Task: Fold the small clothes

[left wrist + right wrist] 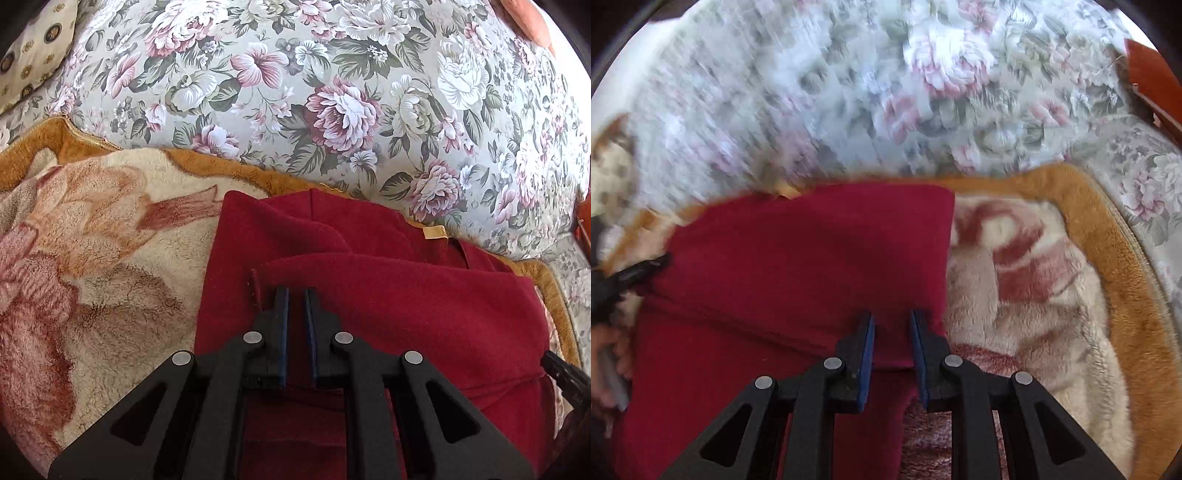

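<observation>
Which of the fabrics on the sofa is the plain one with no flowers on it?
The dark red garment under both grippers. The fleece blanket beneath it and the sofa cover behind both carry flower prints.

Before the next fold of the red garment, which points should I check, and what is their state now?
1. Left gripper fingers pinch the red garment: ok.
2. Right gripper fingers hold a fold of its edge: ok.
3. Garment lies on the plush blanket, not hanging off: ok.
4. Garment free of wrinkles: not ok, a ridge crosses it.
5. Right wrist view sharp: not ok, blurred.
</observation>
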Motion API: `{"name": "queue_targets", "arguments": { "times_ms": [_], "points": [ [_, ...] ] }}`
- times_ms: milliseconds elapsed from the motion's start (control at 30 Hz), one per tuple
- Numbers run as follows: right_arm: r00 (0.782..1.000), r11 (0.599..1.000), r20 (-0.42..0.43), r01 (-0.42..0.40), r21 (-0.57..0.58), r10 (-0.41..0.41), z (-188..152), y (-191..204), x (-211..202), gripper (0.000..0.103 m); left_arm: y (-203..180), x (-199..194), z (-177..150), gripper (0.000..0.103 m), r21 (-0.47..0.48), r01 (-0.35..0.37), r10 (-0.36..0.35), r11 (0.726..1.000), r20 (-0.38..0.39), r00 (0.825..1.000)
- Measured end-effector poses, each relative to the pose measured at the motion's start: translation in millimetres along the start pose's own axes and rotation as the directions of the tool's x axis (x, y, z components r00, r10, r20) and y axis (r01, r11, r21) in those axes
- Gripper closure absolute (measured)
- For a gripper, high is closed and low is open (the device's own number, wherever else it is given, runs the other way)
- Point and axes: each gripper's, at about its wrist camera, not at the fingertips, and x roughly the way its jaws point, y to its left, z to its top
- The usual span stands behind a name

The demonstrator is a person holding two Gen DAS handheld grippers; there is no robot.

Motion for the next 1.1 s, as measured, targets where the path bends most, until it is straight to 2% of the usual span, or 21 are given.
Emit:
{"name": "queue_targets", "arguments": {
  "times_ms": [33, 100, 200, 233, 333, 433, 467, 500, 567, 600, 667, 733, 833, 900, 933, 1033, 1100],
  "points": [
    [0.999, 0.999, 0.003, -0.035, 0.029, 0.035, -0.6, -4.7, -3.0, 0.085, 0.3, -0.3, 0.1, 0.094, -0.003, 0.003, -0.003, 1.000, 0.000, 1.000],
    [0.999, 0.999, -0.005, -0.041, 0.025, 0.041, -0.8, -3.7, -3.1, 0.084, 1.5, 0.2, 0.0, 0.094, -0.010, 0.009, -0.009, 1.000, -0.001, 1.000],
    [0.997, 0.998, -0.071, 0.010, -0.064, -0.015, 10.5, 10.3, -4.1, 0.085, 1.8, 0.9, -0.1, 0.093, -0.006, 0.003, -0.003, 1.000, 0.001, 1.000],
    [0.998, 0.998, -0.068, 0.015, -0.061, -0.019, 18.7, 12.5, -8.0, 0.085, 1.7, 1.6, -0.2, 0.093, -0.004, -0.001, 0.001, 1.000, 0.002, 1.000],
    [1.000, 1.000, 0.019, 0.007, -0.008, -0.006, 52.8, 16.8, -16.5, 0.083, 0.4, 2.5, -0.4, 0.093, 0.006, -0.012, 0.012, 1.000, 0.005, 1.000],
    [1.000, 0.999, -0.011, 0.029, 0.019, -0.029, 82.5, 19.8, 13.5, 0.082, 1.4, 2.3, -1.0, 0.093, 0.003, -0.007, 0.007, 1.000, 0.006, 1.000],
    [0.996, 0.997, -0.046, 0.074, 0.023, -0.073, 88.0, 18.1, 31.5, 0.082, 1.4, 2.3, -1.0, 0.093, 0.003, -0.008, 0.008, 1.000, 0.006, 1.000],
    [0.988, 0.991, -0.087, 0.130, 0.030, -0.127, 88.2, 14.3, 50.3, 0.082, 1.4, 2.2, -1.1, 0.093, 0.004, -0.008, 0.008, 1.000, 0.007, 1.000],
    [0.979, 0.988, -0.155, 0.144, 0.059, -0.133, 80.2, 5.0, 76.7, 0.080, 2.3, 2.4, -1.1, 0.093, 0.000, -0.003, 0.003, 1.000, 0.008, 1.000],
    [0.988, 0.989, -0.092, 0.130, 0.065, -0.124, 77.0, 2.4, 72.4, 0.078, 2.5, 2.5, -0.8, 0.093, -0.004, 0.001, -0.001, 1.000, 0.007, 1.000],
    [0.993, 0.992, -0.065, 0.105, 0.073, -0.100, 71.7, -1.6, 69.6, 0.078, 2.9, 2.4, -1.2, 0.094, -0.009, 0.006, -0.005, 1.000, 0.008, 1.000],
    [0.993, 0.992, -0.078, 0.096, 0.081, -0.089, 73.3, -3.1, 68.1, 0.077, 3.1, 2.2, -1.6, 0.094, -0.012, 0.009, -0.009, 1.000, 0.008, 1.000],
    [0.986, 0.990, -0.111, 0.130, 0.059, -0.123, 83.8, 5.6, 54.4, 0.077, 3.7, 2.3, -1.8, 0.094, -0.015, 0.012, -0.012, 1.000, 0.008, 1.000],
    [0.997, 0.997, -0.058, 0.049, 0.052, -0.046, 81.1, 22.0, 29.7, 0.077, 4.1, 2.4, -1.9, 0.094, -0.016, 0.013, -0.013, 1.000, 0.008, 1.000],
    [0.998, 0.998, -0.048, 0.044, 0.041, -0.042, 77.7, 26.8, 23.1, 0.077, 4.1, 2.3, -2.3, 0.094, -0.017, 0.013, -0.013, 1.000, 0.008, 1.000],
    [0.994, 0.995, -0.048, 0.102, 0.010, -0.101, 49.2, 41.3, 4.9, 0.076, 4.3, 2.4, -2.4, 0.094, -0.018, 0.013, -0.013, 1.000, 0.008, 1.000],
    [0.990, 0.993, -0.078, 0.119, 0.021, -0.117, 25.4, 38.7, 11.4, 0.074, 4.7, 2.7, -2.3, 0.094, -0.017, 0.013, -0.013, 1.000, 0.007, 1.000]
  ]
}}
